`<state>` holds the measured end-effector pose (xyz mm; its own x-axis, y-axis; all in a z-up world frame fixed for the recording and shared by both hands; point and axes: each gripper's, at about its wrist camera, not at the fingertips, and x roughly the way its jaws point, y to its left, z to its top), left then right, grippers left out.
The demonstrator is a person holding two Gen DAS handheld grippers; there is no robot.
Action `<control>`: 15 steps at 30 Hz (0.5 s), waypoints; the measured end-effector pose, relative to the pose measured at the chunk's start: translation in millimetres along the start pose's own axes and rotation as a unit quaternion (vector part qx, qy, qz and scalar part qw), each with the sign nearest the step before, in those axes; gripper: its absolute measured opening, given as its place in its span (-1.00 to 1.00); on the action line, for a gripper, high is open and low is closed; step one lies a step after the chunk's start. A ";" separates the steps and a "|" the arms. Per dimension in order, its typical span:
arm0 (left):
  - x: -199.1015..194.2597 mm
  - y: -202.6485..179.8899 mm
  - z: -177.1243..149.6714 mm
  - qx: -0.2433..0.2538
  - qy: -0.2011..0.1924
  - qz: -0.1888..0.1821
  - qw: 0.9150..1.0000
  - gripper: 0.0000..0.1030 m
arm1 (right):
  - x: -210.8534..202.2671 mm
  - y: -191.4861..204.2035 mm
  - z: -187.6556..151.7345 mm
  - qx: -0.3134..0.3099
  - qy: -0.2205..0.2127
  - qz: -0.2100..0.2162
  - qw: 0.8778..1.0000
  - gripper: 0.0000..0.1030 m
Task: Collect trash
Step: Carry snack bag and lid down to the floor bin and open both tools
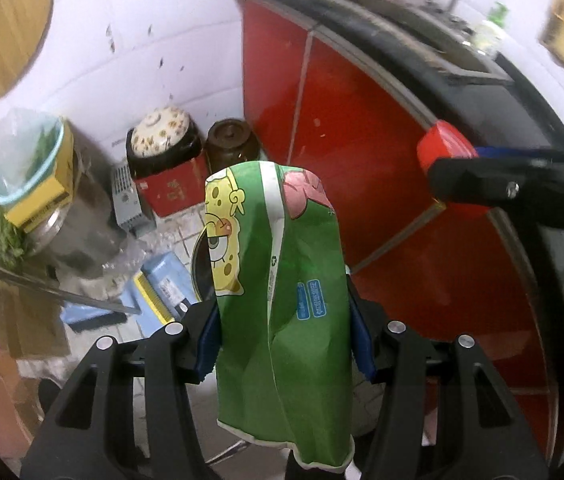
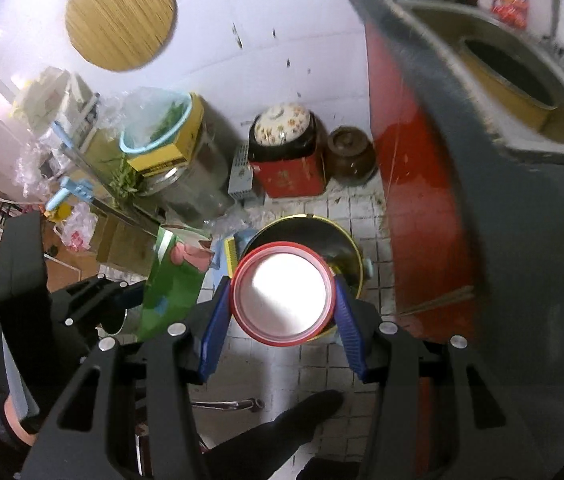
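A crumpled green snack bag (image 1: 282, 280) with a yellow cartoon print stands between the blue pads of my left gripper (image 1: 282, 316), which is shut on it. A round red cup (image 2: 282, 296) with a white inside sits between the blue pads of my right gripper (image 2: 282, 286), also shut. Right under the cup is a round yellow-rimmed bin (image 2: 301, 220) with a dark inside, on the tiled floor. In the right wrist view the left gripper (image 2: 138, 292) holds the bag (image 2: 174, 284) to the left of the bin. The left wrist view shows the red cup (image 1: 445, 148) at the right.
A red-tiled stove block (image 2: 421, 200) with a dark top and a sunken wok (image 2: 521, 76) fills the right. Against the white wall stand a brown jar (image 2: 349, 156), a red box (image 2: 289, 176) under a floral lid, and a blue basin (image 2: 158, 128) of greens. A person's dark shoe (image 2: 293, 416) is below.
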<state>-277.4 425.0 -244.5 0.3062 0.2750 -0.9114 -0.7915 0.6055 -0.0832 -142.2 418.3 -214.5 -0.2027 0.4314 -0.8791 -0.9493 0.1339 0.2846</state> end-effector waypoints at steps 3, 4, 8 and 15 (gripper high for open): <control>28.9 14.0 3.6 -0.010 0.010 0.000 1.000 0.03 | 33.1 -4.3 6.5 0.008 0.021 -0.003 1.000 -0.04; 37.5 18.1 4.1 -0.012 0.012 0.001 1.000 0.03 | 44.6 -5.0 10.3 0.009 0.029 -0.006 1.000 -0.04; 54.0 23.1 1.6 -0.017 0.019 -0.006 1.000 0.06 | 60.9 -7.5 16.3 0.007 0.038 -0.010 0.999 -0.04; 62.7 28.9 1.0 -0.014 0.021 -0.002 1.000 0.41 | 62.8 -10.5 28.0 0.009 0.037 -0.005 0.999 0.44</control>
<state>-280.6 460.5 -303.6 0.2877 0.2395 -0.9273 -0.8047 0.5854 -0.0985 -138.2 468.9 -262.0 -0.2110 0.3635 -0.9074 -0.9468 0.1547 0.2821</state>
